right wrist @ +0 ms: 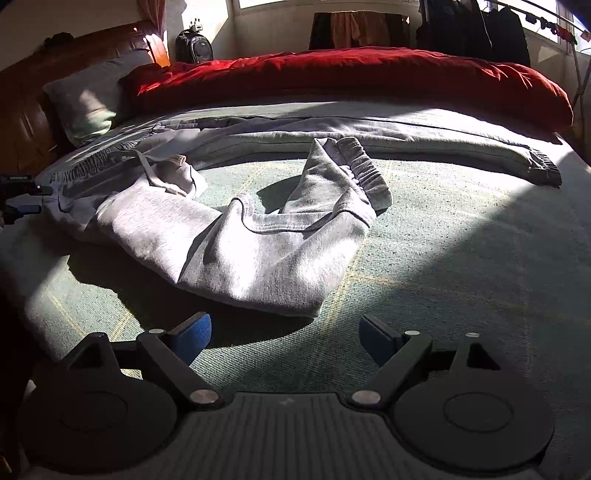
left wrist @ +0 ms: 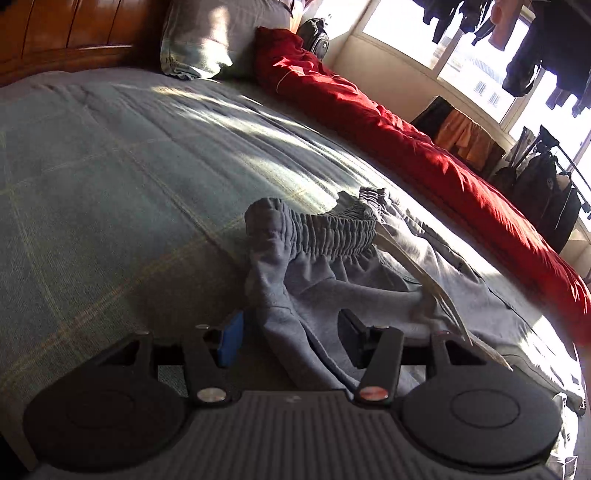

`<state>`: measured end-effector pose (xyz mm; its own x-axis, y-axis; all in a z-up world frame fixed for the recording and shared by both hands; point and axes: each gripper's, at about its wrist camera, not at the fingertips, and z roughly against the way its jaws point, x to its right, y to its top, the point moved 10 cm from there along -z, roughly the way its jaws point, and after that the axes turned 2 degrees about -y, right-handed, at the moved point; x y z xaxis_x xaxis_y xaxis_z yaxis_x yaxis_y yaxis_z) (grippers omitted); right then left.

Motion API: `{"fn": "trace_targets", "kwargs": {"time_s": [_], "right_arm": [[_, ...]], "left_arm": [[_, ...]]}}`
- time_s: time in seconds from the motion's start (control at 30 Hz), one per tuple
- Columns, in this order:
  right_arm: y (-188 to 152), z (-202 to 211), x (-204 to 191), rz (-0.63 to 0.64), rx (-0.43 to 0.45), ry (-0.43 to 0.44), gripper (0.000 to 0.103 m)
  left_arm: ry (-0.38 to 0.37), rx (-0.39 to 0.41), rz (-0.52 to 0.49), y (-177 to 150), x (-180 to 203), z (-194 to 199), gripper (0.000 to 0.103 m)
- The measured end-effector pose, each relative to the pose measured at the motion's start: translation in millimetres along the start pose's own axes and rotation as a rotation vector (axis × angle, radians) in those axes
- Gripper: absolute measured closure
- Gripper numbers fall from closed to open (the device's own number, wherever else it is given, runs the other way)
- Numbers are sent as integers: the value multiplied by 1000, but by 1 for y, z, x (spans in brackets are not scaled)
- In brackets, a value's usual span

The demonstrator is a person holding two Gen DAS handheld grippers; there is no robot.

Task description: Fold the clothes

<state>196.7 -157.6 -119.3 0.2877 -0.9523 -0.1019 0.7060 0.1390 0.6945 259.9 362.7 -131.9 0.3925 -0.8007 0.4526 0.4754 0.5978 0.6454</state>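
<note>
Grey sweatpants lie on the green bed cover. One leg stretches along the far side to its cuff; the other leg is bent back on itself with its cuff raised. My left gripper is open, its jaws either side of a fold of the pants just below the gathered waistband, with the drawstring to the right. It also shows at the left edge of the right wrist view. My right gripper is open and empty over the cover, just short of the bent leg.
A rolled red duvet lies along the bed's far side, a grey pillow by the wooden headboard. A backpack, a clothes rack and bags stand beyond the bed.
</note>
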Motion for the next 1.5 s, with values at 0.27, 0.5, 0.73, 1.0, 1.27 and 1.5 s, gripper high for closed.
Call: {"fn": "trace_targets", "kwargs": {"time_s": [0.27, 0.5, 0.73, 1.0, 1.27, 1.5], "right_arm": [[4, -6, -8, 10, 1, 8, 13], [6, -5, -9, -1, 6, 29, 13], [6, -11, -11, -64, -4, 94, 13], [10, -13, -1, -235, -6, 207, 13], [22, -17, 13, -319, 15, 245, 8], [16, -14, 20, -335, 15, 227, 7]], "left_arm": [[-16, -44, 48, -12, -1, -23, 94], [-86, 26, 12, -13, 17, 27, 94], [-100, 6, -72, -31, 34, 48, 94], [-18, -38, -122, -48, 20, 40, 94], [-9, 35, -394, -64, 57, 87, 85], [-146, 28, -693, -108, 142, 107, 60]]}}
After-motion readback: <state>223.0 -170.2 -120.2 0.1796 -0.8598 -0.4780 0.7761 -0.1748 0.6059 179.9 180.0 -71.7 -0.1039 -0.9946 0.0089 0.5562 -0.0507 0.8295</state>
